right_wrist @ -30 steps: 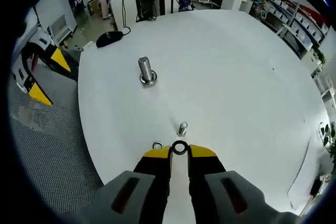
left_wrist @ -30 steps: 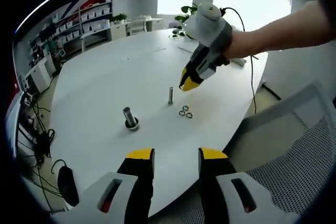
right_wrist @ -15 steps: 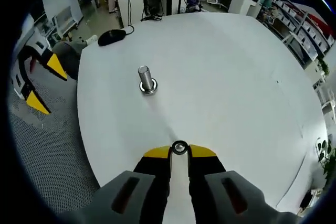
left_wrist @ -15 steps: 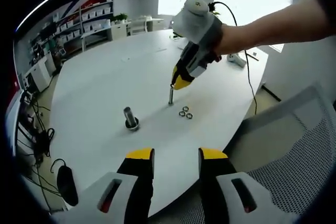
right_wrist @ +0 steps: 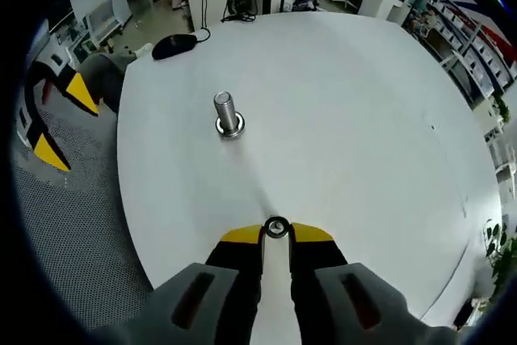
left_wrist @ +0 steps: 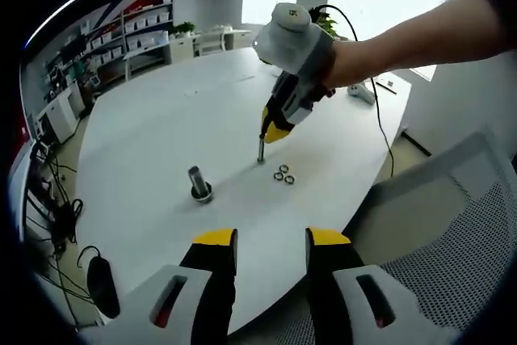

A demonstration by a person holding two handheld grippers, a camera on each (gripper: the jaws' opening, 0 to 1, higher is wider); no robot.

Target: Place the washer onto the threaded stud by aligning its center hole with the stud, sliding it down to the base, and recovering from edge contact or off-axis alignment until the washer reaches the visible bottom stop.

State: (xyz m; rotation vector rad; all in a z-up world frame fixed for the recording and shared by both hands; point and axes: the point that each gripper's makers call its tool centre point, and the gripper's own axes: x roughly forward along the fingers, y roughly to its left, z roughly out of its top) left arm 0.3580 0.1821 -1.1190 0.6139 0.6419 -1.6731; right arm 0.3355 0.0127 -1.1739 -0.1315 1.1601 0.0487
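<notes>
Right tool (right_wrist: pixel 276 233) clamps the washer (right_wrist: pixel 276 227) over the stud (left_wrist: pixel 261 151); off-axis, its edge could catch. Left tool (left_wrist: pixel 271 238) stands apart.

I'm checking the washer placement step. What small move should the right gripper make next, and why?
Probably ease straight down: the right gripper pinches the washer right above the thin stud, so lowering should thread the hole, if it is centred.

No text, label, brand, number or sign can be read anywhere in the left or right gripper view
</notes>
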